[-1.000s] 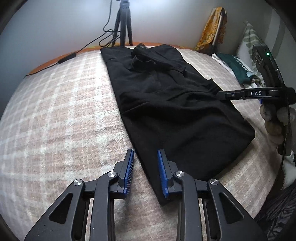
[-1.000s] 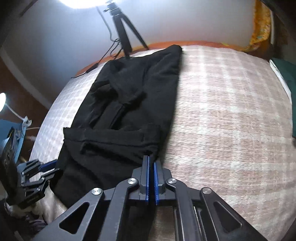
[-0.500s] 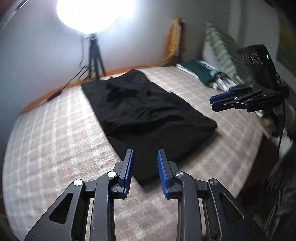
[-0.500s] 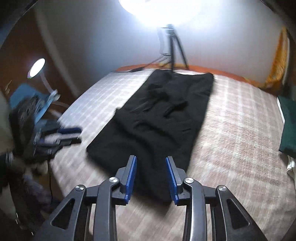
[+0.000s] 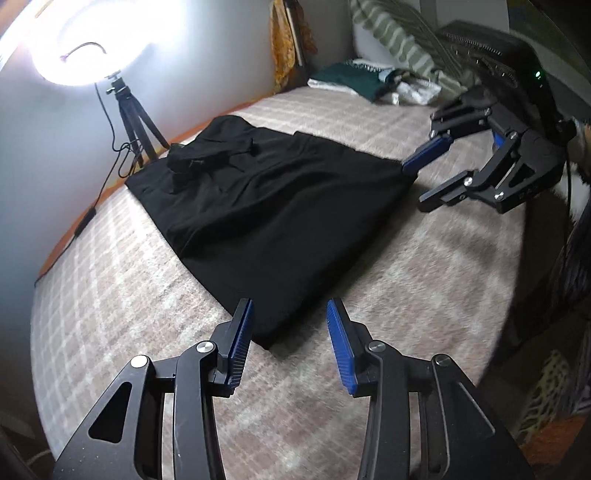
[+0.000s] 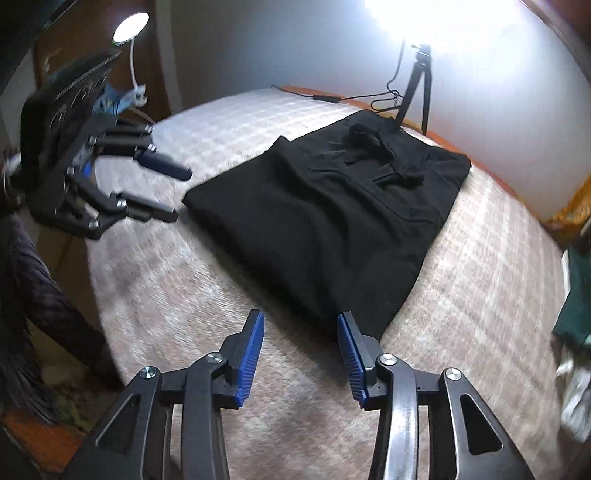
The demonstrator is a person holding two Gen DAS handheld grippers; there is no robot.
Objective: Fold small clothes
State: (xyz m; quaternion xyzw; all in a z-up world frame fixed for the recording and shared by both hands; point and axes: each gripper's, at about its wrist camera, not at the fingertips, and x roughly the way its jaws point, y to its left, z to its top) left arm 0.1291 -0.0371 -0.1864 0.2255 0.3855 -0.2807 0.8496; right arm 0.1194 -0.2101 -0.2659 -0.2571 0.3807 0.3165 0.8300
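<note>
A black garment (image 5: 273, 199) lies folded lengthwise into a long strip on the checked bed cover (image 5: 110, 295); it also shows in the right wrist view (image 6: 340, 218). My left gripper (image 5: 290, 328) is open and empty, raised just off the garment's near left corner. My right gripper (image 6: 301, 343) is open and empty, raised off the near right corner. Each gripper shows in the other's view, the right one (image 5: 424, 181) and the left one (image 6: 166, 192), both clear of the cloth.
A ring light on a tripod (image 5: 129, 110) stands beyond the bed's far edge, with a cable (image 5: 85, 221) along it. Green and white clothes (image 5: 354, 77) and a striped pillow (image 5: 399, 48) lie at the bed's right end. A desk lamp (image 6: 129, 33) stands at the left.
My right gripper opened and let go of the garment's corner. Both grippers pulled back and up from the cloth, and the left jaws widened.
</note>
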